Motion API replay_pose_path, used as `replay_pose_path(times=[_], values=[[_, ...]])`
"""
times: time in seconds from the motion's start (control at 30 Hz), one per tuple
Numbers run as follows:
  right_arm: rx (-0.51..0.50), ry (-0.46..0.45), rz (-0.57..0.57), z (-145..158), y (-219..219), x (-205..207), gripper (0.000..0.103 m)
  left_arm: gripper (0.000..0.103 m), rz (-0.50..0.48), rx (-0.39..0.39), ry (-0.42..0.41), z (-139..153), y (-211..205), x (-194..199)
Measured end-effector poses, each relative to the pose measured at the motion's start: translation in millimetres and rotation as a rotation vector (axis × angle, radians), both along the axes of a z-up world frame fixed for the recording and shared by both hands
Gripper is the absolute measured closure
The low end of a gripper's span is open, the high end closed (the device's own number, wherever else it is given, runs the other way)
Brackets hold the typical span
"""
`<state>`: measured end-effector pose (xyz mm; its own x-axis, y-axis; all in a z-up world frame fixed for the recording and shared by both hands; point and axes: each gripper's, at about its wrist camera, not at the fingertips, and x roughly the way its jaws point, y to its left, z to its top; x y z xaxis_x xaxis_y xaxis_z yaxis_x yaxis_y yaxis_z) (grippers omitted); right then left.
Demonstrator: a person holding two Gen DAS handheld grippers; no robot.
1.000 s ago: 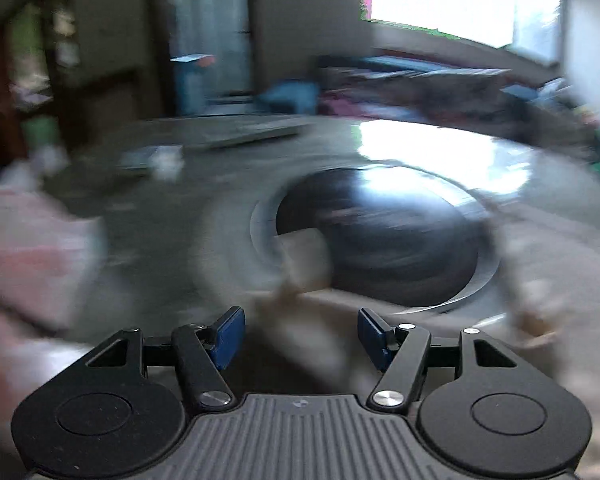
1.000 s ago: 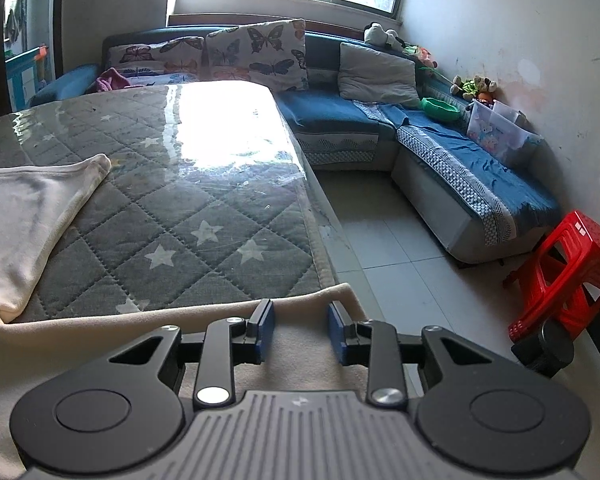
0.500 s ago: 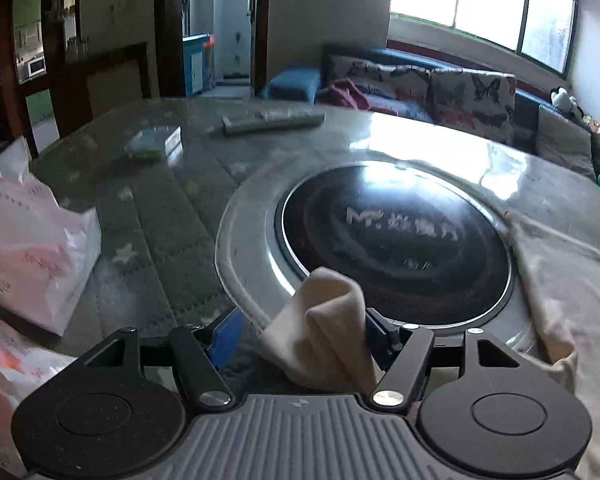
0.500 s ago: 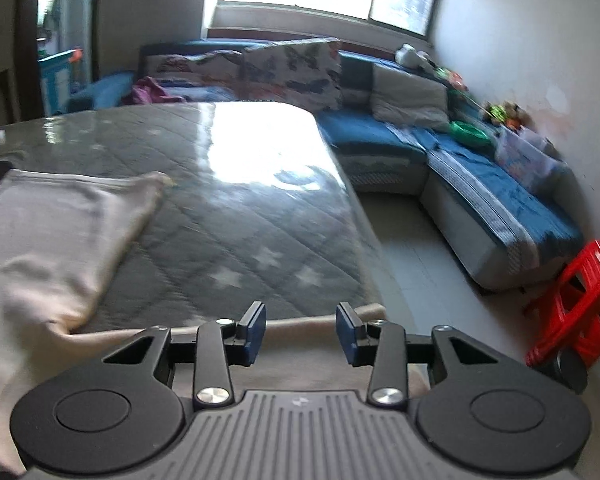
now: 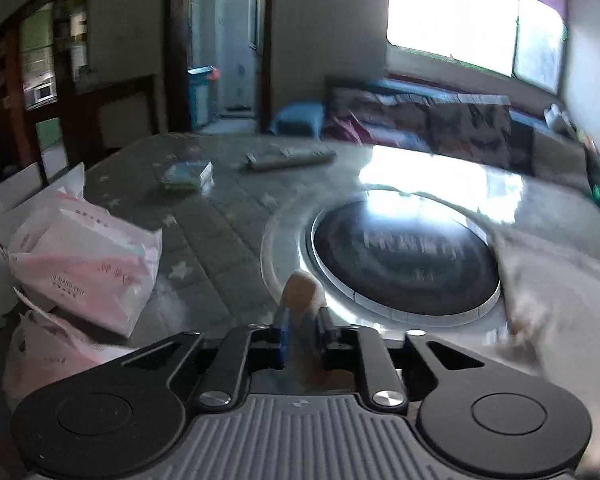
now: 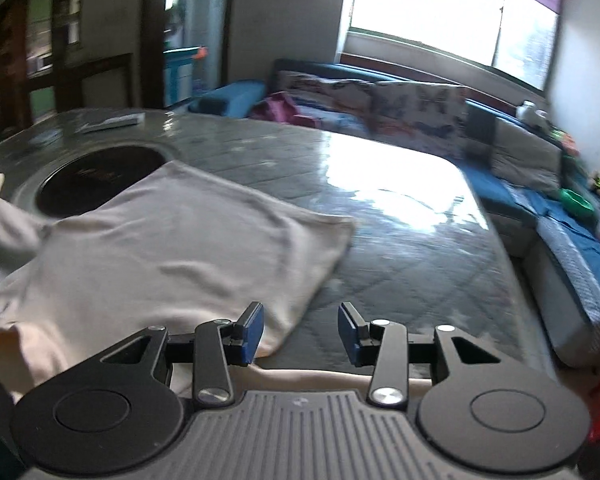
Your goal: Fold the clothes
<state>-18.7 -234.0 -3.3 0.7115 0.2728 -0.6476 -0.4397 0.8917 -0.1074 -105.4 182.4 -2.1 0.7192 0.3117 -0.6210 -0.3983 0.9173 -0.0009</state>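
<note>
A cream garment (image 6: 172, 248) lies spread on the grey star-quilted table (image 6: 400, 248), folded over on itself. My left gripper (image 5: 302, 340) is shut on a bunched corner of the cream garment (image 5: 300, 292), near the black round cooktop (image 5: 404, 264); more of the cloth shows blurred at the right (image 5: 548, 280). My right gripper (image 6: 300, 334) is open and empty, just above the garment's near right edge, with a strip of cloth under it (image 6: 308, 378).
Pink and white plastic packs (image 5: 80, 268) sit at the table's left. A small box (image 5: 186, 176) and a remote control (image 5: 292, 158) lie at the far side. A blue sofa (image 6: 540, 184) with cushions runs behind and right of the table.
My left gripper has closed on the garment corner and shifted. My right gripper has opened wider and swung left, so the folded garment and cooktop now fill its view.
</note>
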Motion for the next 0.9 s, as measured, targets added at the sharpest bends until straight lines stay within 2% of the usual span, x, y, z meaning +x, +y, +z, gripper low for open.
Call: replay_pose_path(times=[0.07, 0.2, 0.37, 0.43, 0.6, 0.67, 0.7, 0.73, 0.77, 0.87, 0.9], values=[[0.005, 0.007, 0.022, 0, 4, -2, 0.062, 0.061, 0.006, -0.008, 0.019, 0, 3, -3], [0.020, 0.021, 0.066, 2, 11, -8, 0.062, 0.046, 0.014, -0.087, 0.021, 0, 13, 2], [0.039, 0.039, 0.120, 3, 20, -15, 0.062, 0.046, 0.045, -0.145, 0.015, 1, 19, 13], [0.046, 0.046, 0.141, 4, 24, -18, 0.062, 0.046, 0.034, -0.140, 0.002, 6, 16, 17], [0.067, 0.069, 0.335, 7, 63, -31, 0.061, 0.045, 0.048, -0.150, 0.060, 4, 13, 42], [0.076, 0.083, 0.409, 8, 81, -35, 0.061, 0.047, 0.071, -0.156, 0.112, -2, 16, 53], [0.078, 0.091, 0.444, 8, 90, -37, 0.061, 0.054, 0.083, -0.158, 0.140, -6, 18, 59], [0.079, 0.099, 0.478, 7, 98, -40, 0.061, 0.062, 0.089, -0.165, 0.160, -9, 20, 62], [0.080, 0.108, 0.511, 7, 106, -42, 0.061, 0.078, 0.090, -0.177, 0.175, -13, 23, 64], [0.064, 0.133, 0.613, -1, 134, -52, 0.061, 0.094, 0.074, -0.198, 0.152, -12, 28, 61], [0.057, 0.146, 0.644, -5, 142, -57, 0.061, 0.094, 0.059, -0.208, 0.117, -7, 28, 57]])
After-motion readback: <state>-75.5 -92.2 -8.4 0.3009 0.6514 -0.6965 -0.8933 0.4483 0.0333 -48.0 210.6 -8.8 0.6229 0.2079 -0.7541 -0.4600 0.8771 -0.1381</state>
